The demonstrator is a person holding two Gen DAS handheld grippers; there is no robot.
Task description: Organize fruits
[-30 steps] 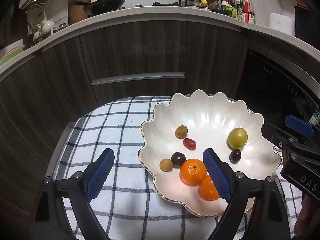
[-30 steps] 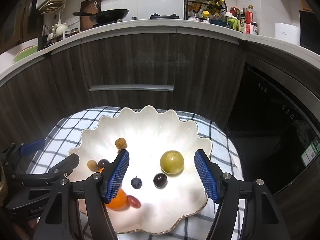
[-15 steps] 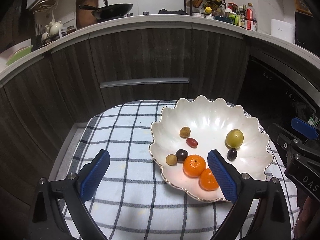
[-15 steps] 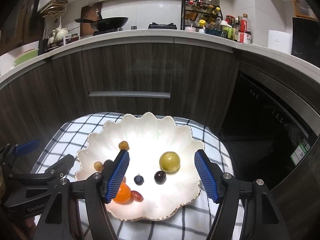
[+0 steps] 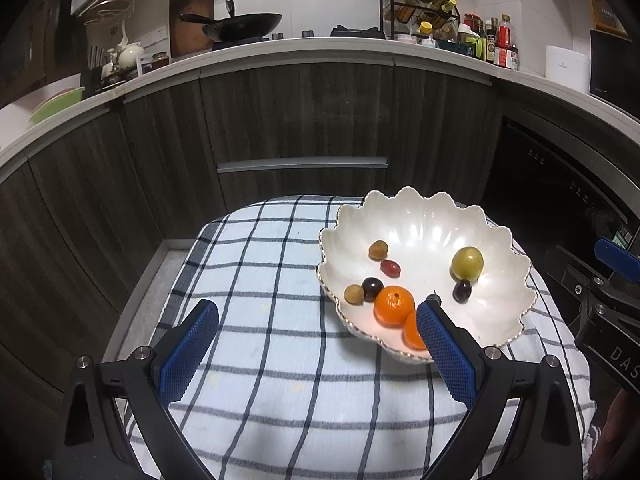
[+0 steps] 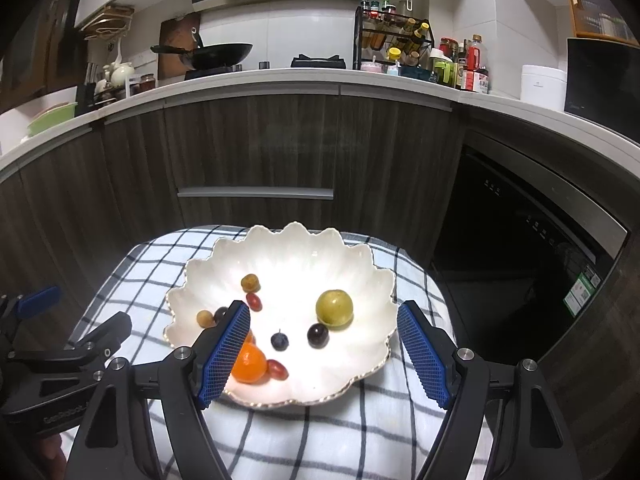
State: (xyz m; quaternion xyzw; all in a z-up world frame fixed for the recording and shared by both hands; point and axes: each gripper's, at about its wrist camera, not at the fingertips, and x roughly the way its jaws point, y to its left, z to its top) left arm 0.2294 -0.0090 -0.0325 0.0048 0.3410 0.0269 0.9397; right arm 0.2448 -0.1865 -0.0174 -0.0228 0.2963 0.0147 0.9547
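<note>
A white scalloped bowl (image 5: 424, 216) (image 6: 296, 240) stands on a checked cloth. It holds a mandarin (image 5: 394, 306) (image 6: 250, 364), a second mandarin (image 5: 412, 336) half hidden by a finger, a green plum (image 5: 467, 263) (image 6: 334, 307), dark grapes (image 5: 462, 290) (image 6: 318, 335), a blueberry (image 6: 279, 340), red grapes (image 5: 390, 267) (image 6: 277, 369) and brown longans (image 5: 378, 249) (image 6: 250, 282). My left gripper (image 5: 316, 354) is open and empty, above the cloth left of the bowl. My right gripper (image 6: 324, 354) is open and empty, above the bowl's near rim.
The checked cloth (image 5: 260, 264) covers a small table with drops on all sides. Dark cabinets (image 5: 296, 120) stand behind it, with a dishwasher front (image 6: 528, 240) to the right. The counter above carries a wok (image 5: 236, 26) and a spice rack (image 6: 394, 40).
Both grippers have pulled back and up from the bowl, which looks smaller and farther in both views. The fruits have not moved. Both grippers stayed open.
</note>
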